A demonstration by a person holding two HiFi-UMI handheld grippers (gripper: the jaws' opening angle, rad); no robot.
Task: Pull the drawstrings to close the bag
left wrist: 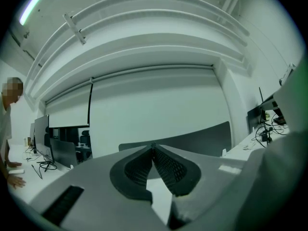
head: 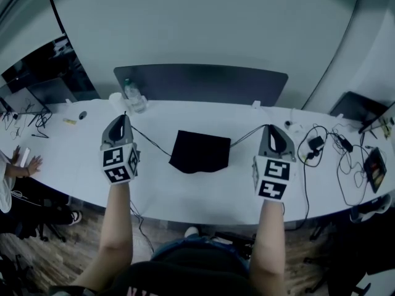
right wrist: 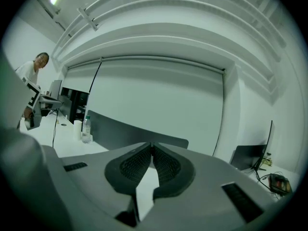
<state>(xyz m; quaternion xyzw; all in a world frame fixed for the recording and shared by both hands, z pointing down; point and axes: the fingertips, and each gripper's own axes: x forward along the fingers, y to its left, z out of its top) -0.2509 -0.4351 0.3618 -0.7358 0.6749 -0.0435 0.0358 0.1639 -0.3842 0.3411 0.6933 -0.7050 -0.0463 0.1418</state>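
The black bag lies mid-frame on the white surface. The left gripper has its fingers clenched on the left drawstring, and the right gripper on the right drawstring. Pulling seems in hand; the next move is likely to draw both outward until the mouth cinches.

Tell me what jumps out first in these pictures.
The black bag lies in the middle of the white table, between the two grippers. From its upper corners, the left drawstring and right drawstring stretch out to the left gripper and right gripper, whose jaws are shut on them. Loose cables clutter the table's right end.
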